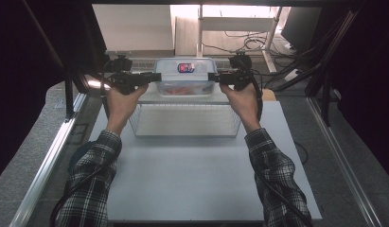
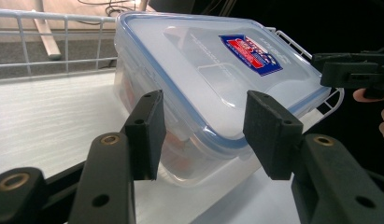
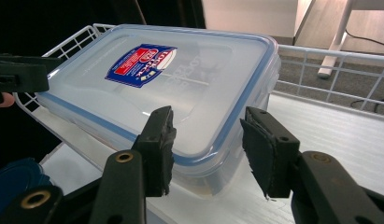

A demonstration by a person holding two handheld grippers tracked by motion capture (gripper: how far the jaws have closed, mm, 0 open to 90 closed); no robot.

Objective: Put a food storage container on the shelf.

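The clear rectangular plastic food container (image 1: 185,75), closed with a blue-sealed lid bearing a red and blue label (image 1: 186,67), sits at the far end of a white wire basket (image 1: 185,124) on the grey table (image 1: 192,175). Reddish contents show through its wall. The left gripper (image 1: 154,77) stands at its left end, jaws partly open astride the lid edge, pads not pressing. The right gripper (image 1: 214,77) stands likewise at the right end, partly open, nothing gripped.
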